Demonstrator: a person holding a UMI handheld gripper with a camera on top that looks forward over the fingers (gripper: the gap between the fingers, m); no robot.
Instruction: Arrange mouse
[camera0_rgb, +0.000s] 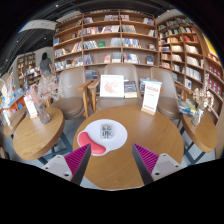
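A round white mouse pad (118, 140) with a pink wrist rest (95, 146) lies on a round wooden table (120, 165). A small pale mouse (108, 130) with dark markings sits on the pad. My gripper (112, 160) is open and empty, low over the table. Its two fingers stand wide apart, with pink pads on the left finger (76, 163) and the right finger (146, 158). The pad and mouse lie just ahead of the fingertips, slightly toward the left finger. Bare tabletop shows between the fingers.
A white sign (151, 96) and a display book (112, 87) stand at the table's far edge, with chairs (72, 95) behind. Other round tables stand at the left (35, 138) and right (205, 132). Bookshelves (110, 40) line the back wall.
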